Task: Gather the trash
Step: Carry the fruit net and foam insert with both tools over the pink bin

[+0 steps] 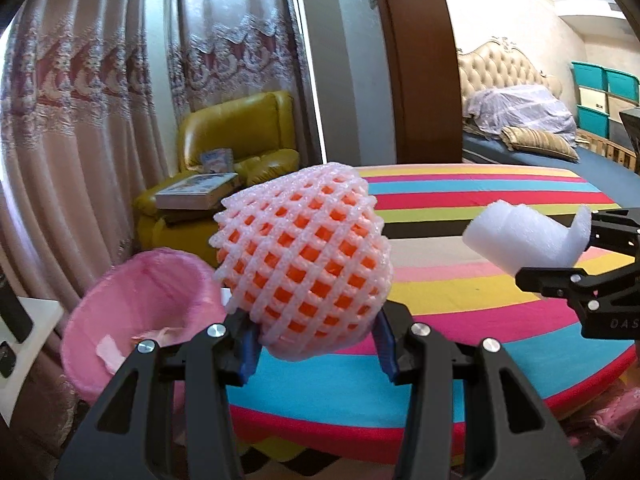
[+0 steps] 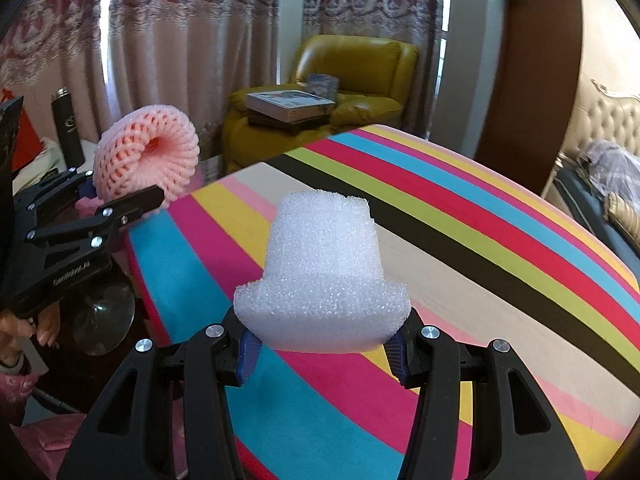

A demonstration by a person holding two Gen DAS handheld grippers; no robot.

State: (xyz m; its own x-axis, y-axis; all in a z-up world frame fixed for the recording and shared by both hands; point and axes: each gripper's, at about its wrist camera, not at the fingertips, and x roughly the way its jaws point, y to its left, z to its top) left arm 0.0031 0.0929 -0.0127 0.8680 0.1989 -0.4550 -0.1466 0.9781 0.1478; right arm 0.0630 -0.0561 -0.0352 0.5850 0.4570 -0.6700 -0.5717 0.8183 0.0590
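Note:
My left gripper [image 1: 316,350] is shut on a pink foam fruit net [image 1: 302,258] with orange showing through its mesh, held above the striped table's left edge. The net [image 2: 146,160] and left gripper [image 2: 120,196] also show at the left of the right wrist view. My right gripper [image 2: 324,350] is shut on a white foam piece [image 2: 324,276], held over the table. In the left wrist view that foam piece [image 1: 528,236] and the right gripper [image 1: 560,252] appear at the right. A pink-lined trash bin [image 1: 136,316] stands left of the table, below the net, with scraps inside.
The table [image 1: 460,280] wears a bright striped cloth. Behind it sit a yellow armchair [image 1: 236,136] with boxes [image 1: 196,192], curtains, and a bed [image 1: 520,120] at the right. A dark bottle [image 2: 67,124] stands at the left. A hand [image 2: 44,328] holds the left gripper.

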